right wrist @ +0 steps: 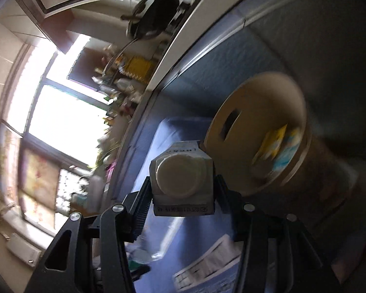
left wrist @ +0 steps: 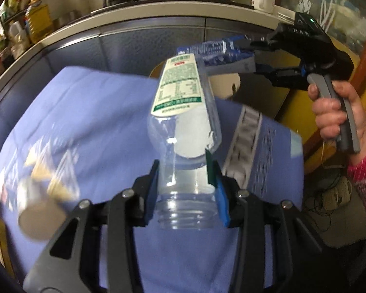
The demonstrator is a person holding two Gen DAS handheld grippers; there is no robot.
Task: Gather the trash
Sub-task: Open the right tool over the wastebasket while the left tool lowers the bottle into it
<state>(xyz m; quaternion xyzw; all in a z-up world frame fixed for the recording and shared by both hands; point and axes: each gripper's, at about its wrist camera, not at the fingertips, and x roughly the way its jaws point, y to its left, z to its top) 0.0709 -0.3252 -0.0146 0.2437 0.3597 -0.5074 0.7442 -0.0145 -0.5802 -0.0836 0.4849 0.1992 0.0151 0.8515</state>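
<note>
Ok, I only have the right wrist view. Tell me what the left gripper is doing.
Observer: The left gripper is shut on a clear plastic bottle, gripping it at the neck; its mouth has no cap.
Operator: Say where my carton sits relative to that bottle.
Observer: In the left wrist view, your right gripper holds the blue carton just beyond the bottle's far end, above the brown bin.
Operator: Report what else is left on the cloth.
Observer: Blurred trash lies on the purple cloth to the bottle's left; too smeared to identify.
</note>
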